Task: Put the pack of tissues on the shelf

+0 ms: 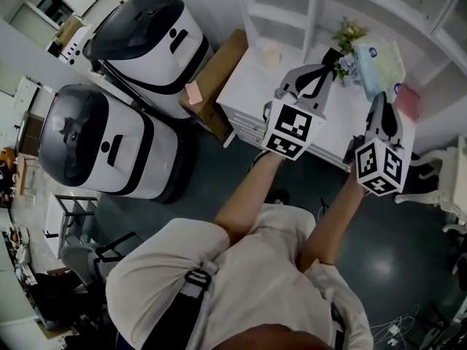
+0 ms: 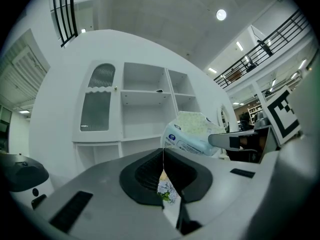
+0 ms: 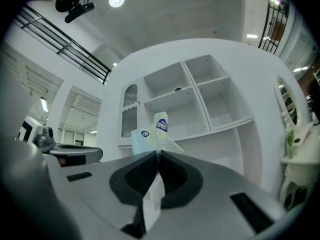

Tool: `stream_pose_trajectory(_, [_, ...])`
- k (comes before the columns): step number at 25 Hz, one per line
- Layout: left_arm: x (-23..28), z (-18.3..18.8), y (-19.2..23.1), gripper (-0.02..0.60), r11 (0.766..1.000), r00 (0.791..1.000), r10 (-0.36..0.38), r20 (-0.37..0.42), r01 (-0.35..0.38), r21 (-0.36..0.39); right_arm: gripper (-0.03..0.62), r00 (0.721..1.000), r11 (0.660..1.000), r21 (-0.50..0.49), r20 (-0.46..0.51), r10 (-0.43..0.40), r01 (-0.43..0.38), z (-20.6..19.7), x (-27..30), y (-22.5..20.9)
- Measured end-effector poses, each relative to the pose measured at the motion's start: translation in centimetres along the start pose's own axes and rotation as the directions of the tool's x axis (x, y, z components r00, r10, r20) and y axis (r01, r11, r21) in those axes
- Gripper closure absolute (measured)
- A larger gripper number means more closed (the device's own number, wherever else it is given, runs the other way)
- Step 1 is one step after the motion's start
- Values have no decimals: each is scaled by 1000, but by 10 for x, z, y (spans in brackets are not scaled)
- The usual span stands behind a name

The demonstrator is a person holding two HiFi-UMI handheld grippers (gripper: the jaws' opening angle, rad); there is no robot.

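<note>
The pack of tissues (image 1: 381,64), pale green with blue round labels, hangs in the air over the white cabinet top (image 1: 252,79), in front of the white shelf unit (image 1: 292,9). My right gripper (image 1: 379,99) is shut on the pack's wrapper edge; in the right gripper view the pack (image 3: 150,136) sticks up past the closed jaws (image 3: 158,156), with the open shelf compartments (image 3: 200,99) behind. My left gripper (image 1: 330,58) is just left of the pack, near a small bunch of flowers (image 1: 348,35). Its jaws (image 2: 163,156) meet in a thin seam; a flowered scrap (image 2: 166,191) shows in the slit below.
Two big white-and-black machines (image 1: 149,39) (image 1: 102,144) stand at the left, with a cardboard box (image 1: 219,79) against the cabinet. A small cup-like thing (image 1: 271,55) and a pink item (image 1: 407,100) lie on the top. A white chair (image 1: 441,173) is at the right.
</note>
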State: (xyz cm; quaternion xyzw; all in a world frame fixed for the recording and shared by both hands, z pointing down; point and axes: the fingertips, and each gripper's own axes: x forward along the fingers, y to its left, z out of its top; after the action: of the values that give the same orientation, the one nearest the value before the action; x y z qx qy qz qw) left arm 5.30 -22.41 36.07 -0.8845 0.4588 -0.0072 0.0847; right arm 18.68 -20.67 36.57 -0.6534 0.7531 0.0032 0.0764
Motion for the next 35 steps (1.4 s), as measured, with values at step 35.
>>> stream_pose_trajectory(35, [163, -6, 49, 569, 998, 999, -50, 20, 51, -40, 525, 999, 998, -66, 39, -13, 15, 16, 132, -66])
